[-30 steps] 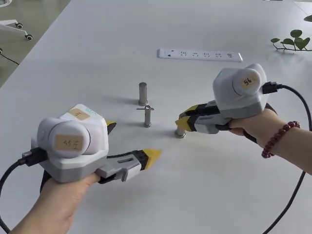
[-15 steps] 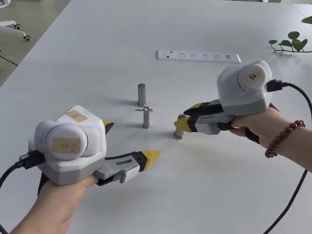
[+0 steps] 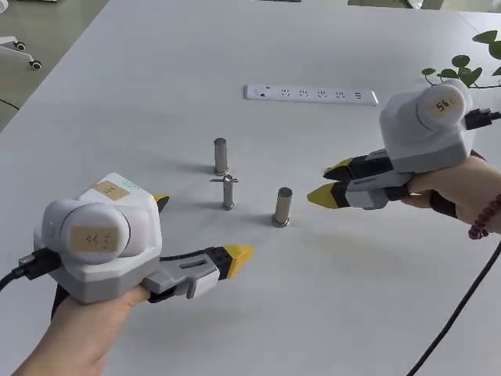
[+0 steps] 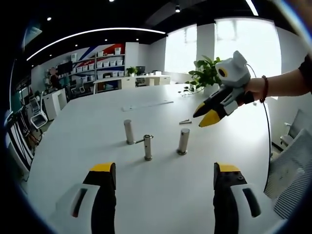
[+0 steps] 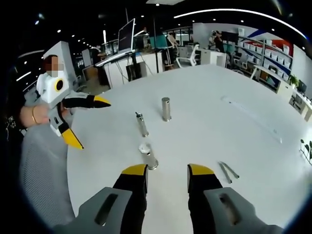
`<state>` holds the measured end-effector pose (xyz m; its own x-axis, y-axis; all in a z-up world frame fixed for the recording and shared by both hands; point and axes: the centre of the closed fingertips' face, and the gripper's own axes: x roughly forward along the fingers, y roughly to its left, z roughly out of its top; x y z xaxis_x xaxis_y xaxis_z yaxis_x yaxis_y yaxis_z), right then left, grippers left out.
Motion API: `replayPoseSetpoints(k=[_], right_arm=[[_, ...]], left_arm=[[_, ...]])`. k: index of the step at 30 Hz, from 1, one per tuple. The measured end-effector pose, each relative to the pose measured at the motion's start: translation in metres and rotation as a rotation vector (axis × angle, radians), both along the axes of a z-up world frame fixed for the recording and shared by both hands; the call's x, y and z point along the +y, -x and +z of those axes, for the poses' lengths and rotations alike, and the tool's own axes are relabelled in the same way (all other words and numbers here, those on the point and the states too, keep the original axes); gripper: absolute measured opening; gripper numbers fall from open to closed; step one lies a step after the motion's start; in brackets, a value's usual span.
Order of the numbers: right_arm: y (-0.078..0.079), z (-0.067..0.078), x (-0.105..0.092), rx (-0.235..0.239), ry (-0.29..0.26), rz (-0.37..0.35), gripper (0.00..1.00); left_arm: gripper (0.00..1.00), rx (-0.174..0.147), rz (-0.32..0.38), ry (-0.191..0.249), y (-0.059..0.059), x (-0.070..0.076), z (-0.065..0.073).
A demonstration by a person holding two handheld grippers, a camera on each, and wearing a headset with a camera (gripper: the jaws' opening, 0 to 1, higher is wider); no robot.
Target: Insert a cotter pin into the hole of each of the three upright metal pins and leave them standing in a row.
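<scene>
At the lower left of the head view, the left claw point(image 3: 200, 227) hangs over the bare white worktop point(image 3: 352, 313). Its yellow-tipped jaws are spread wide with nothing between them, and the far jaw is partly hidden behind the claw's own grey body. The three pins stand above and to the right of it, well apart from its tips. At the right edge, the right claw point(image 3: 327, 182) is held by a hand whose wrist is cut off by the frame. Its jaws are parted by a narrower gap and are also empty, and its tips point left at the nearest upright silver cylindrical metal pin point(image 3: 282, 207), close to it but not touching. Left of that pin stands the middle upright silver metal pin point(image 3: 228, 194), with a thin metal cotter pin point(image 3: 223, 180) crossing it near the top. Beyond it stands the far upright silver metal pin point(image 3: 221, 156), so the three form a loose diagonal row at frame centre. Whether the nearest and far pins have holes is too small to make out. In the right gripper view, two loose thin cotter pins point(image 5: 226, 170) lie flat just right of the jaws. Further up the head view lie a long white power strip point(image 3: 311, 94) and, at the upper right, a green leafy plant point(image 3: 462, 66) cut by the frame edge.
</scene>
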<state>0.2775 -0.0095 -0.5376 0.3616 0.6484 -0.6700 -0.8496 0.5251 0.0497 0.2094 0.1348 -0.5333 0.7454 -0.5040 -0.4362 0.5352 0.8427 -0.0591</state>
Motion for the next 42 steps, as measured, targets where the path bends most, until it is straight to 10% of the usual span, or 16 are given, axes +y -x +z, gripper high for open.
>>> replayPoseSetpoints(k=[20, 42], right_arm=[[-0.063, -0.034, -0.054, 0.004, 0.112, -0.179, 0.18], [-0.078, -0.065, -0.061, 0.039, 0.269, -0.116, 0.08]], left_arm=[[0.9, -0.015, -0.01, 0.005, -0.005, -0.002, 0.001], [0.82, -0.032, -0.017, 0.034, -0.006, -0.003, 0.005]])
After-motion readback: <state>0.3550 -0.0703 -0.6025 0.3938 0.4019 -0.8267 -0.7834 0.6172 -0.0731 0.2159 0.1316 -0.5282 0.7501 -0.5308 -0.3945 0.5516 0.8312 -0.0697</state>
